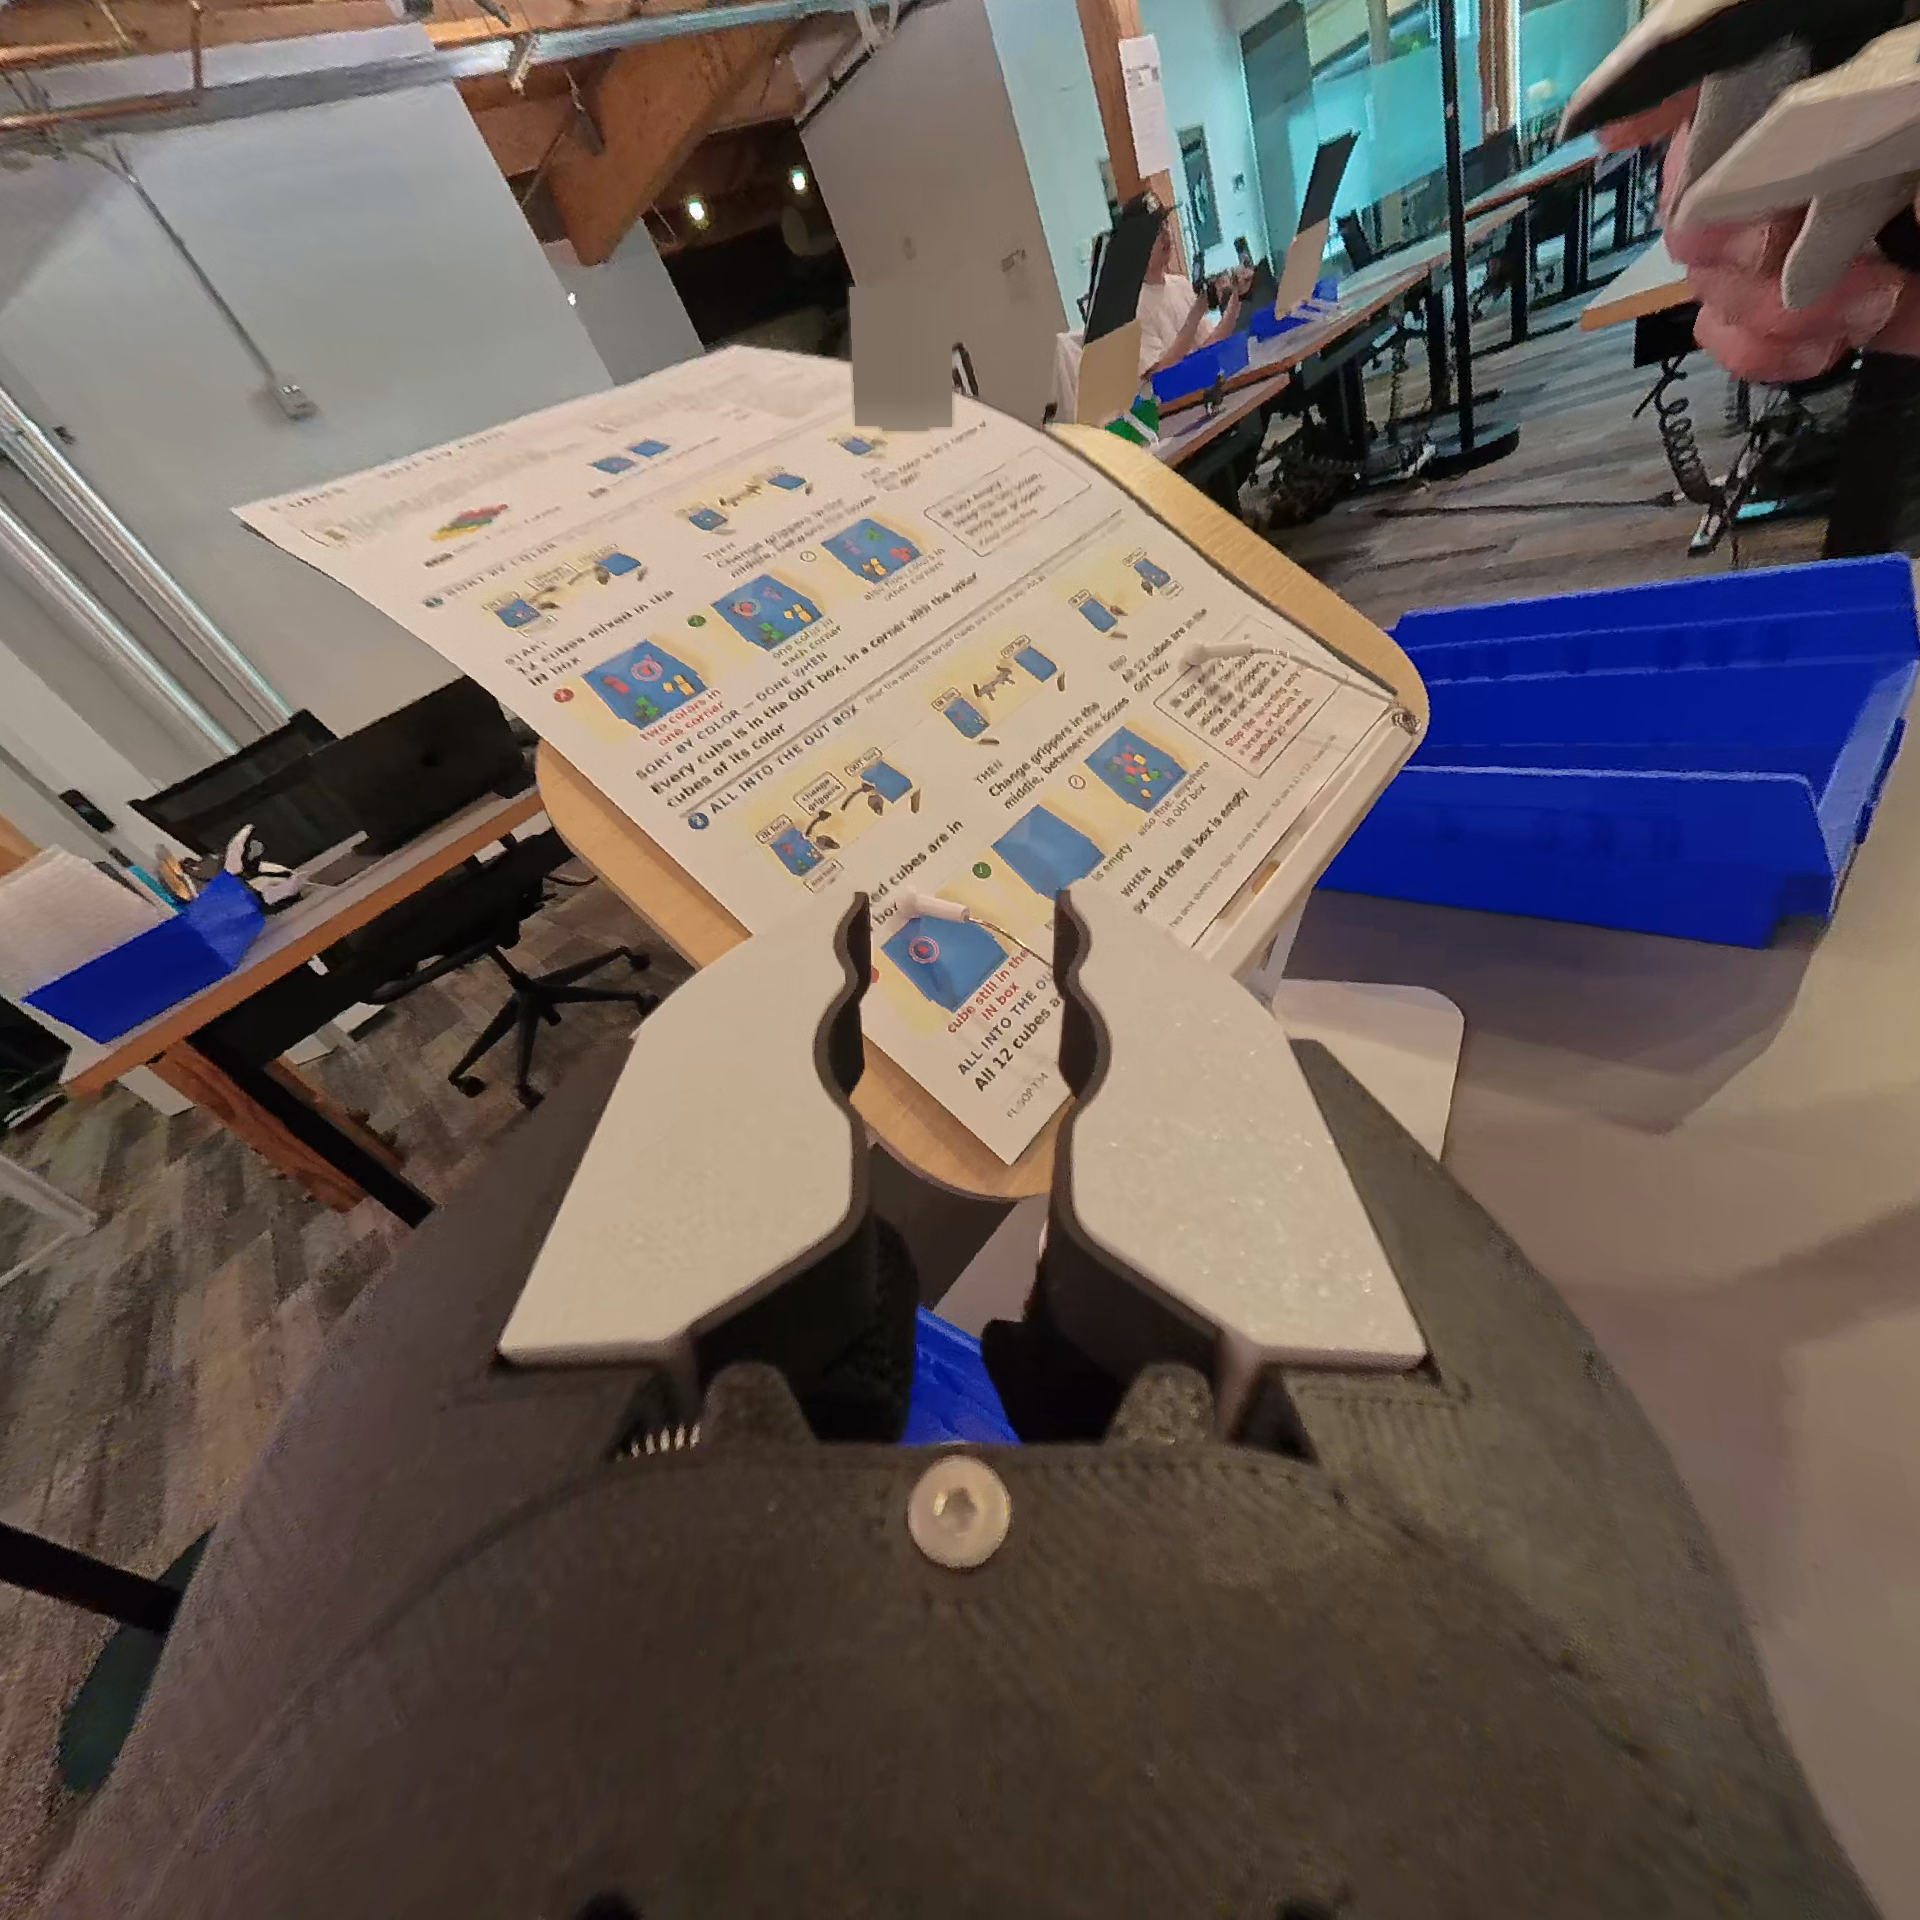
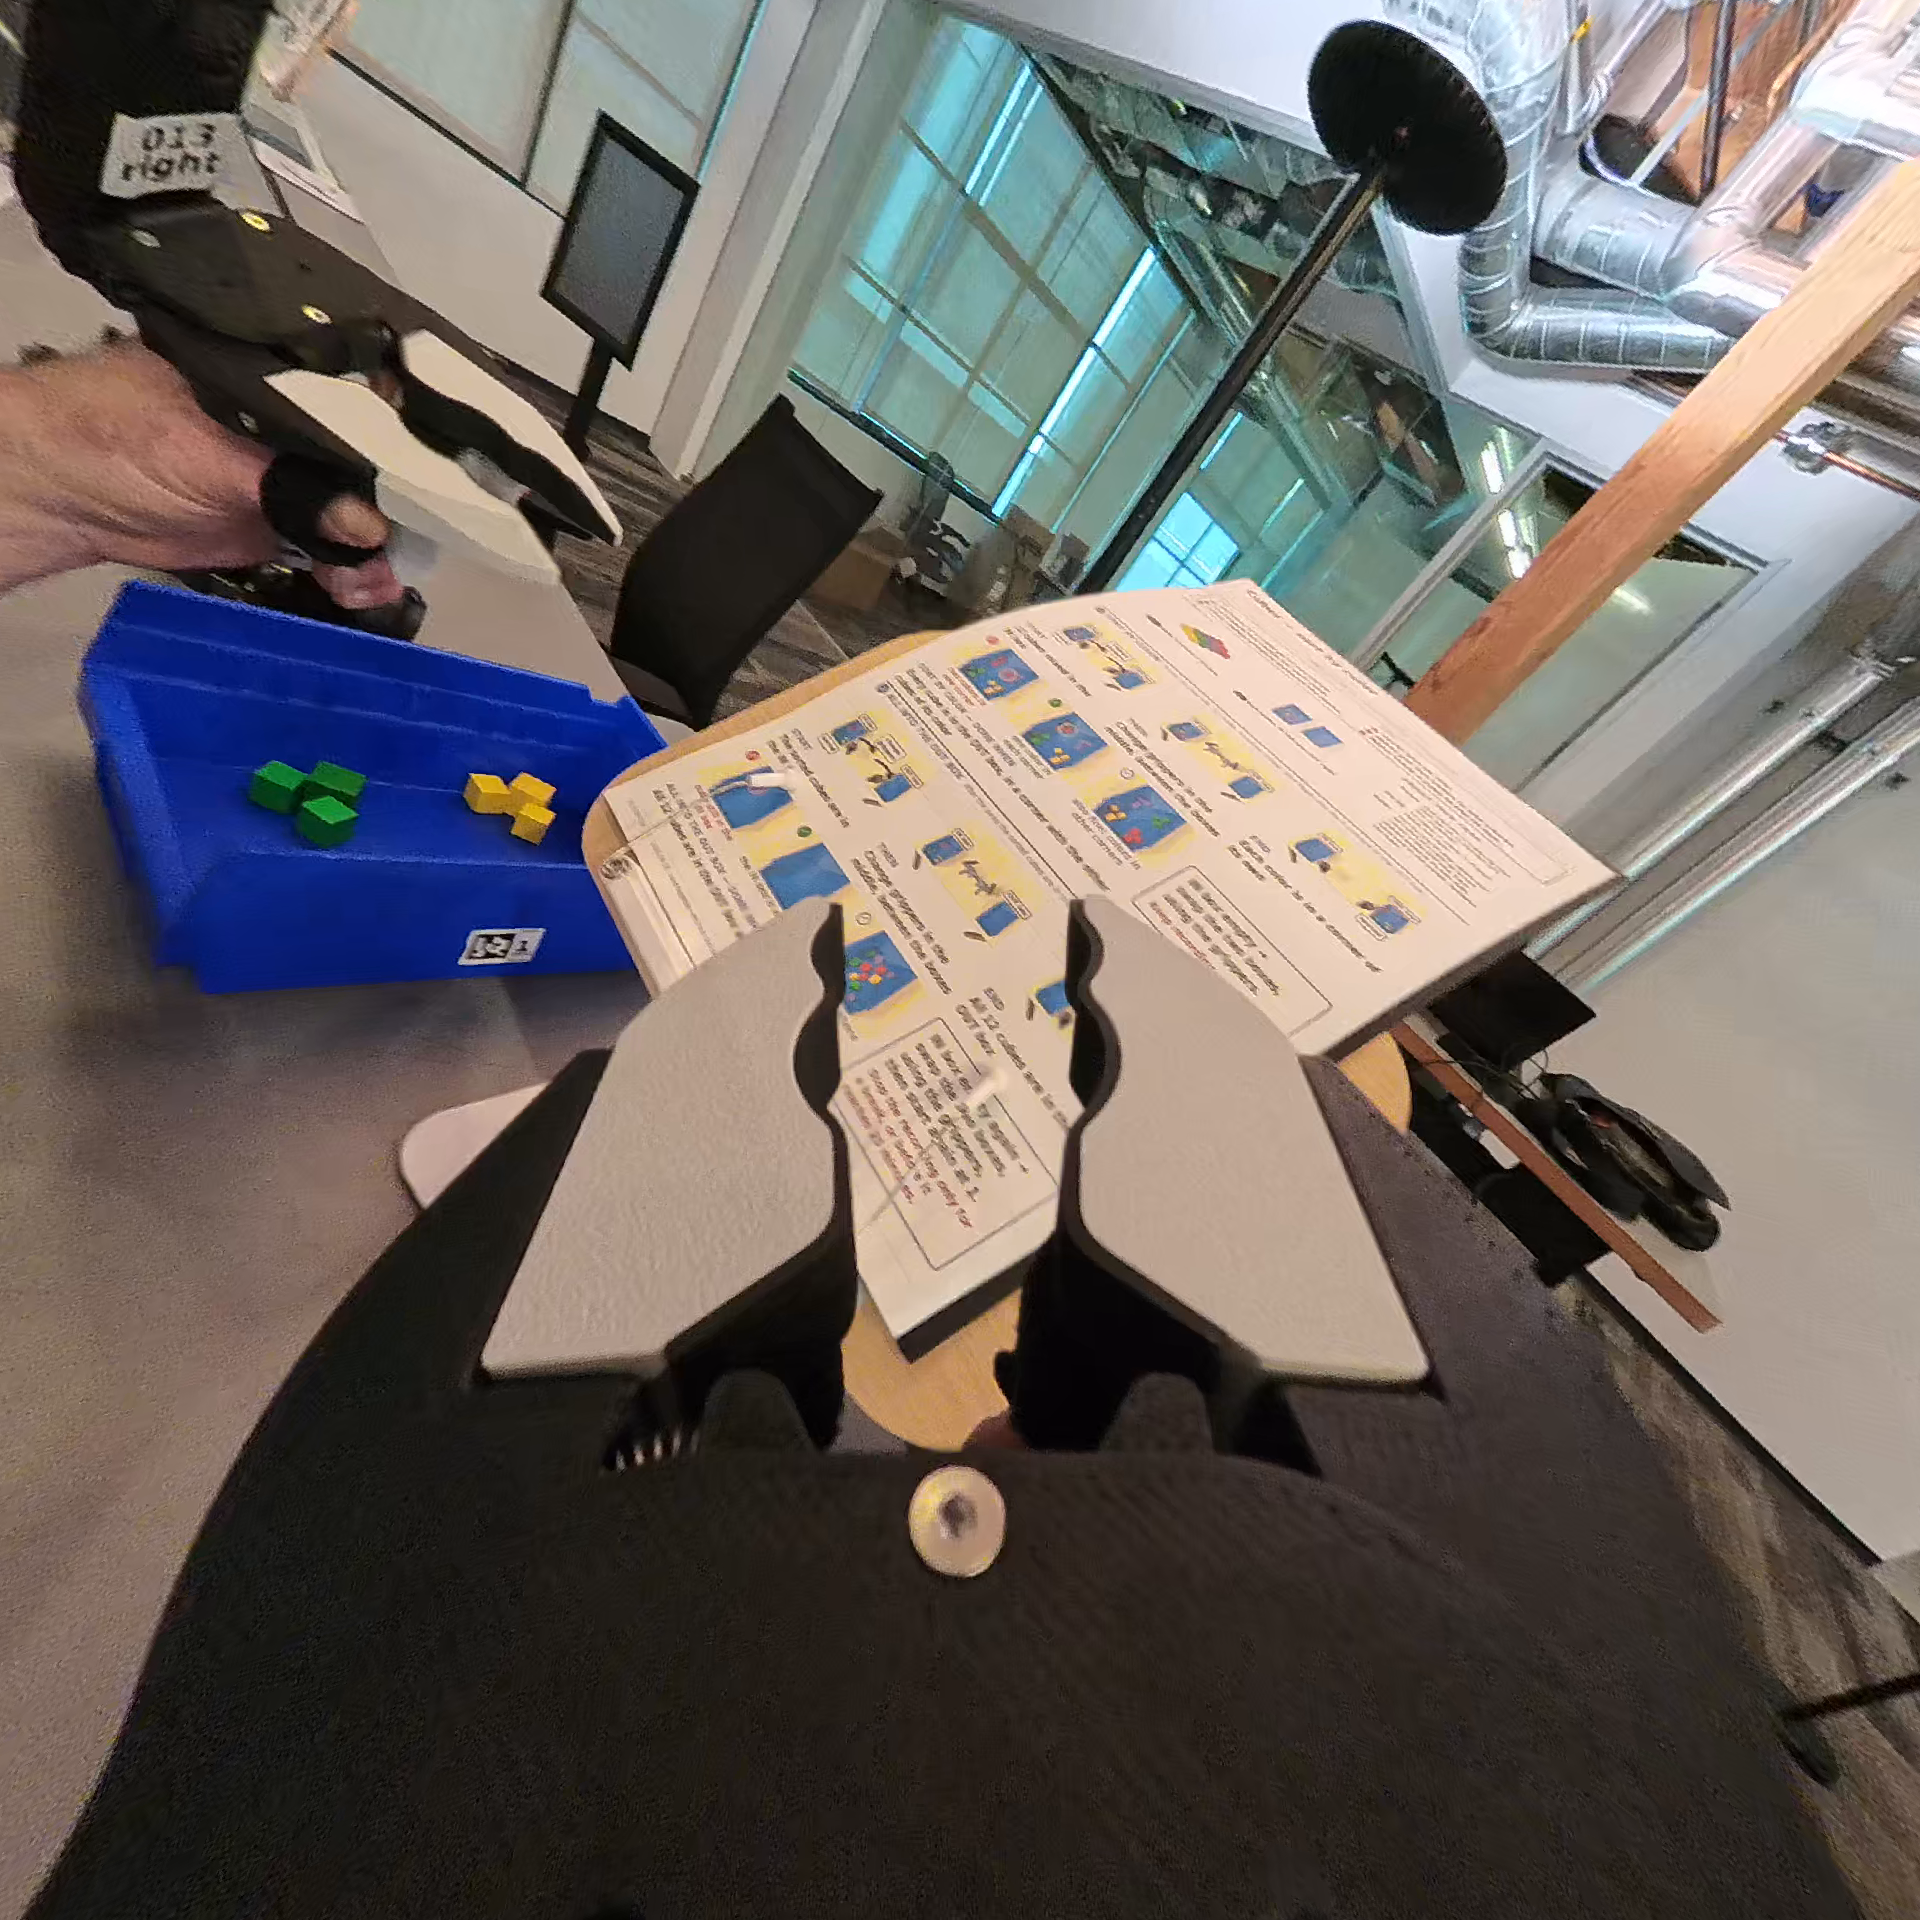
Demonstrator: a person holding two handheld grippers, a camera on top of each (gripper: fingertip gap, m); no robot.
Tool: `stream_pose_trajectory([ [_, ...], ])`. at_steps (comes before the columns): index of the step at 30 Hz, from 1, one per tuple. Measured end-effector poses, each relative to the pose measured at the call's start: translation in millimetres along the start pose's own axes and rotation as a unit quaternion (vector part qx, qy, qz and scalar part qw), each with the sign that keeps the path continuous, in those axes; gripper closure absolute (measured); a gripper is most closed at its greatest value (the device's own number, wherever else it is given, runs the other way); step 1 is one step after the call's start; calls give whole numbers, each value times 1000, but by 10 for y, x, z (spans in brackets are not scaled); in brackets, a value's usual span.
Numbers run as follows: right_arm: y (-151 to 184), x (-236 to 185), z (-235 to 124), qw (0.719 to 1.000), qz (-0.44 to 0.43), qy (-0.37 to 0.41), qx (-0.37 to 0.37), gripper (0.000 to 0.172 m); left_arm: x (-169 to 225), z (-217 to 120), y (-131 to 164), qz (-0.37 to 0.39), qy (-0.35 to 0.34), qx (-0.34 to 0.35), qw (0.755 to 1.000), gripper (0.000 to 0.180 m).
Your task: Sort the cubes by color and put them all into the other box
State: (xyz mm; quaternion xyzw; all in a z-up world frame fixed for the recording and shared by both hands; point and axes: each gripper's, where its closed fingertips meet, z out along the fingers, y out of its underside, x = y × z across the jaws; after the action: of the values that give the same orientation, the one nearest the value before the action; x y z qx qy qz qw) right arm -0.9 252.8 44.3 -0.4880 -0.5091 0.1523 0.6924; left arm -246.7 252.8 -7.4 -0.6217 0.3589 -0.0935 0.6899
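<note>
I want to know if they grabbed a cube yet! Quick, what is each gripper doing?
Left gripper: open, holding nothing.
Right gripper: open, holding nothing.

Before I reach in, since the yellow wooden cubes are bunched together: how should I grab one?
Take the nearest yellow wooden cube, which juts out of the cluster inside the blue plastic bin. Come from above, pads on its two free side faces; the neighbours block other sides.

Both wrist cameras look forward along their fingers, raised above the grey bench. Shared: the printed white instruction sheet on its tilted wooden board (image 1: 831,665) (image 2: 1122,831), close ahead, and a blue plastic box (image 1: 1642,769) (image 2: 343,810).
</note>
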Motion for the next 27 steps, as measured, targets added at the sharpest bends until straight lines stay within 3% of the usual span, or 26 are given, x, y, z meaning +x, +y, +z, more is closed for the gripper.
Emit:
stream_pose_trajectory([
  [7,233,-210,-15,999,7,-23,-21,136,-75,-121,-90,-10,-8,26,1000,153],
  [13,174,-326,35,999,6,-41,-6,139,-32,-52,-8,2,-4,10,1000,153],
  [15,150,-355,49,999,-4,-38,1,144,-10,-30,26,3,2,2,1000,157],
  [19,182,-409,88,999,-13,-42,-5,154,9,-33,70,22,3,-9,1000,180],
  [22,224,-392,96,999,-25,-35,-14,171,-32,-59,114,24,-5,-29,999,180],
  [27,255,-361,83,999,-30,-30,-17,171,-153,-185,102,25,-24,-26,999,180],
])
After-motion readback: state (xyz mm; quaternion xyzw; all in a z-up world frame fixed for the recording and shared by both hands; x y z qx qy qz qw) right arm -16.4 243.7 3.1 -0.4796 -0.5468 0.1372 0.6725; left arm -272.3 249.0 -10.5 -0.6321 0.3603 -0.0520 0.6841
